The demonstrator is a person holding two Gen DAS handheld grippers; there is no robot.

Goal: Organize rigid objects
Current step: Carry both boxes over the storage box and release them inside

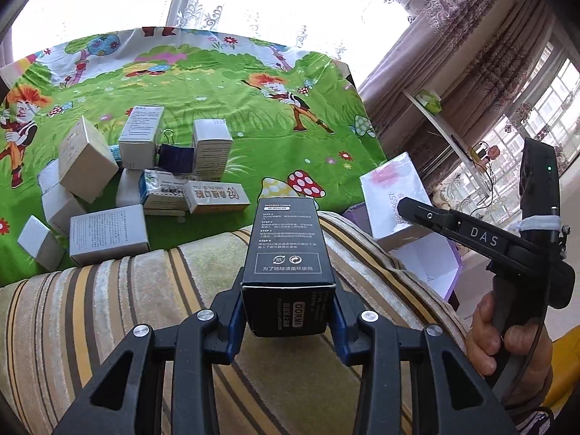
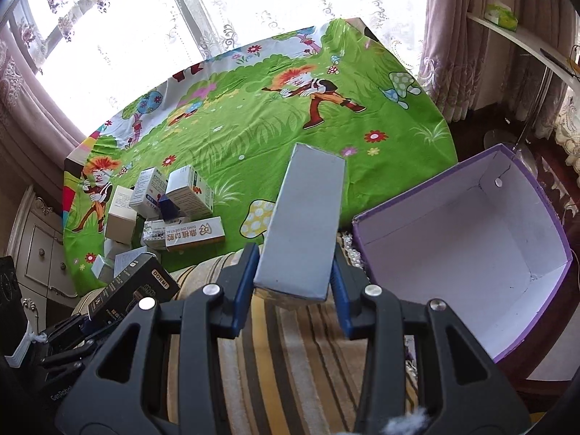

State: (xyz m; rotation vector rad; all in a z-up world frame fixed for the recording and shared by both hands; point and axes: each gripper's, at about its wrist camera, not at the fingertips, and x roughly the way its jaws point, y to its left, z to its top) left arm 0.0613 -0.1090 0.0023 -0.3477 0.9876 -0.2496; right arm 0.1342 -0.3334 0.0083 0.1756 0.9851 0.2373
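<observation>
Green counter point(image 2: 253, 137) still heaped with boxes point(image 1: 119, 181); bin point(image 2: 467, 224) empty; black box point(image 1: 286, 253), grey box point(image 2: 304, 224) pinched in fingers.

A home: lace curtains point(image 2: 224, 32), cartoon bedsheet point(image 1: 203, 83).

Each fisheye camera sits on its own hand-held gripper, looking forward and steeply down along the two fingers, so the fingers fill the near bottom of the view. The left view faces the table point(image 1: 217, 101) with its green cartoon cloth, over a striped cushion point(image 1: 108, 308) close below. The right view looks from further right, near the open purple box point(image 2: 471, 239). Both share the cloth, the pile of small boxes point(image 1: 145, 181) at far left, and the bright curtained window beyond.
</observation>
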